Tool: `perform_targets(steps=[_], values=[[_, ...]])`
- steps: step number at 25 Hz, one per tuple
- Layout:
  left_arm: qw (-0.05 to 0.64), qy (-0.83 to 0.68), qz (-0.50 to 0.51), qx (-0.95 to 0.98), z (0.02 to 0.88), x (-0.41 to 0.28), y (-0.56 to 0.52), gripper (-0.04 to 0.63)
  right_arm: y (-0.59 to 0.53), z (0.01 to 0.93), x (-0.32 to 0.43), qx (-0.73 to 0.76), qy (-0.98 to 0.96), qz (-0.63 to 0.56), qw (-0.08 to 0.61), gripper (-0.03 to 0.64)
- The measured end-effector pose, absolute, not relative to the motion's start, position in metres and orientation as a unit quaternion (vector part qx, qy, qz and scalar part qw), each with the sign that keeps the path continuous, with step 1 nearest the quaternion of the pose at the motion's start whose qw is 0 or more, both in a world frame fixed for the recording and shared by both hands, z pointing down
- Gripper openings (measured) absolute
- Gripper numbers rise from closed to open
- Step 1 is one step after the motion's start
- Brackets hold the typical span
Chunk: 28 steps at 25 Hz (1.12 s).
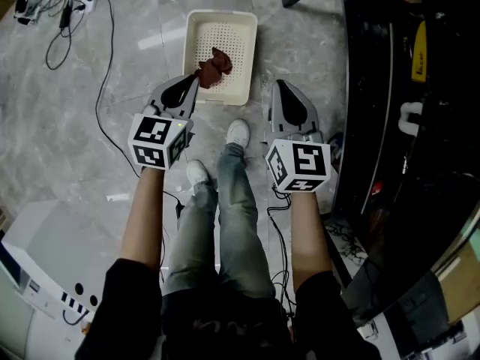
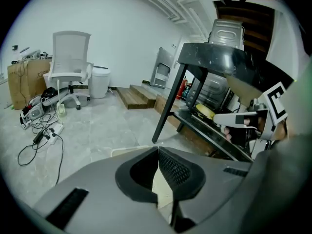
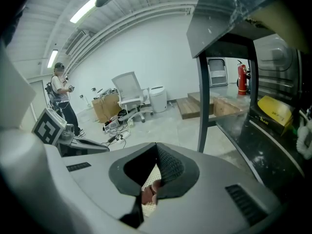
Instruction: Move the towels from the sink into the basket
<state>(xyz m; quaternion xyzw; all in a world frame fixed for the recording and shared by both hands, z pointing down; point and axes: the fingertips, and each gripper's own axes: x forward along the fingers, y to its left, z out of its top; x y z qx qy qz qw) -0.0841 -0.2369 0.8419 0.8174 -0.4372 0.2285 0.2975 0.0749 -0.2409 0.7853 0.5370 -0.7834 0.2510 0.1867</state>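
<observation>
Left gripper (image 1: pixel 195 79) closed, right gripper (image 1: pixel 279 85) closed, head view shows towel (image 1: pixel 215 66) in basket (image 1: pixel 221 14)

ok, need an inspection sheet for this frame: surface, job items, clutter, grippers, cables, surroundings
surface: grey marble-look floor; the person stands on it.
job's things: white perforated basket on the floor, one brown towel crumpled inside; no other towel seen; sink not made out.
clutter: white box-like unit at lower left.
grippers: left gripper jaws together, nothing between them; right gripper the same.
cables: black cable runs left of the basket; tangle of leads at upper left; another cable by the feet.
surroundings: dark stand at right; office chair, cardboard box, second person in the background.
</observation>
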Motion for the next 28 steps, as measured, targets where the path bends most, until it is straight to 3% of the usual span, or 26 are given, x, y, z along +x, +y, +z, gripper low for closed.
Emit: perform_targets(steps=[8,28], values=[[0.289,-0.463,0.199,0.814,0.748,-0.09,-0.238,0.017,-0.236,0.702,0.073,0.546,-0.782,0.243,0.177,0.015],[0.184,-0.496,0.138,0.837,0.493,-0.111,-0.229,0.017,-0.219,0.475,0.074,0.573,-0.792,0.168,0.125,0.015]])
